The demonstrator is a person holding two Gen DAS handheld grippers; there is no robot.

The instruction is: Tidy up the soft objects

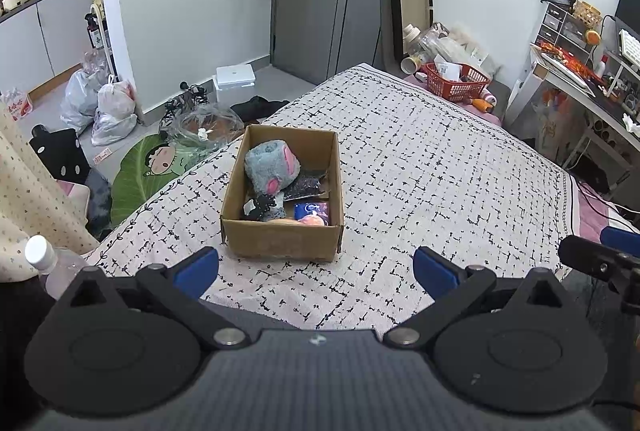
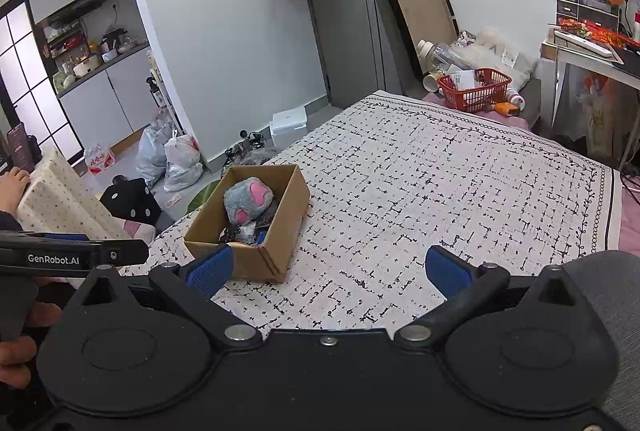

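Note:
A brown cardboard box (image 1: 280,243) sits on the patterned bedspread (image 1: 420,167), just ahead of my left gripper (image 1: 316,271). Inside lie a grey plush toy with pink patches (image 1: 270,165), a dark beaded item (image 1: 304,185), a black-and-white soft thing (image 1: 260,207), a blue packet (image 1: 312,211) and something orange-pink (image 1: 308,220). My left gripper is open and holds nothing. In the right wrist view the same box (image 2: 256,263) with the plush (image 2: 248,201) stands to the front left, and my right gripper (image 2: 328,271) is open above the bedspread (image 2: 440,183), its left fingertip overlapping the box's near edge.
A red basket (image 1: 456,81) with papers sits at the bed's far corner beside bottles. Plastic bags (image 1: 108,107), a green cartoon cushion (image 1: 148,171) and a white case (image 1: 236,77) lie on the floor left of the bed. A cluttered desk (image 1: 592,79) stands right. A plastic bottle (image 1: 48,263) is near left.

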